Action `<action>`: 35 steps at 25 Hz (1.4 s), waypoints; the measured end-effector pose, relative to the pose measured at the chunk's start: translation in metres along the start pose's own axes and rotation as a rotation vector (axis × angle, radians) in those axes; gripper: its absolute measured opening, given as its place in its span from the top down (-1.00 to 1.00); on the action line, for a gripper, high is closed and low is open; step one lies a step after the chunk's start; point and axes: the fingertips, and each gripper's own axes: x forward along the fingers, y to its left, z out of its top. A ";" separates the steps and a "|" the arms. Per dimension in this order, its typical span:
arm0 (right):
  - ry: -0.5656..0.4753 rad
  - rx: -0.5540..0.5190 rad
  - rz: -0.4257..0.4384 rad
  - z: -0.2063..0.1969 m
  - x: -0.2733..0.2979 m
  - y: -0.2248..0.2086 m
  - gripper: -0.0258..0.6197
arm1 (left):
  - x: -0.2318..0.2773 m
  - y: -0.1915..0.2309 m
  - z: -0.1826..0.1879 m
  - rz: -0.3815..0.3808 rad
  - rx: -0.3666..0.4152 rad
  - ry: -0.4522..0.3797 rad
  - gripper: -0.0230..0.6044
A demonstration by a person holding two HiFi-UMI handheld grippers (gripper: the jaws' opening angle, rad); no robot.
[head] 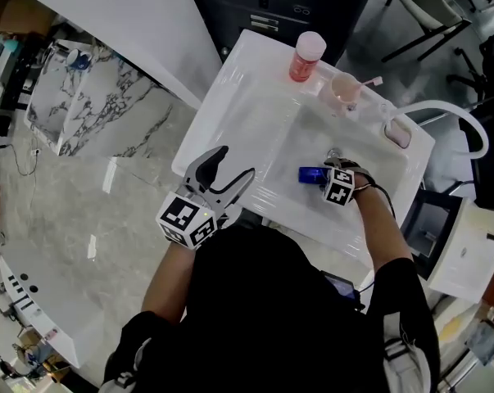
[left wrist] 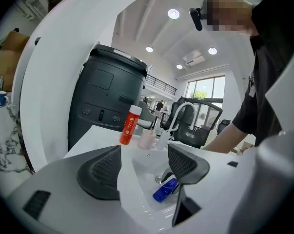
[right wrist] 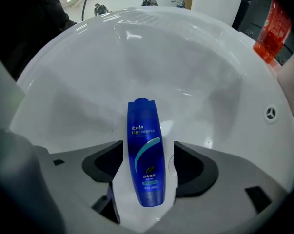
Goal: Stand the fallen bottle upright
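A blue bottle point(head: 310, 174) lies on its side in the white sink's basin point(head: 267, 137), near the drain. My right gripper point(head: 327, 173) points straight down over it. In the right gripper view the blue bottle point(right wrist: 146, 152) lies lengthwise between the two pads of the right gripper point(right wrist: 147, 167), cap end away from me, with a small gap on each side, so the jaws stand open around it. My left gripper point(head: 234, 164) is open and empty at the sink's front edge. In the left gripper view the left gripper point(left wrist: 144, 167) faces the blue bottle point(left wrist: 165, 190) across the basin.
A red bottle point(head: 306, 56) stands upright on the sink's back ledge, with a pink cup point(head: 345, 90) holding a toothbrush beside it. The white faucet point(head: 443, 113) arches over at the right. A dark cabinet point(left wrist: 110, 99) stands behind the sink. An overflow hole point(right wrist: 270, 113) shows in the basin wall.
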 end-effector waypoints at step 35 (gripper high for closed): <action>0.074 -0.033 0.148 0.003 0.026 0.008 0.01 | 0.015 0.028 -0.031 -0.088 -0.047 0.107 -0.09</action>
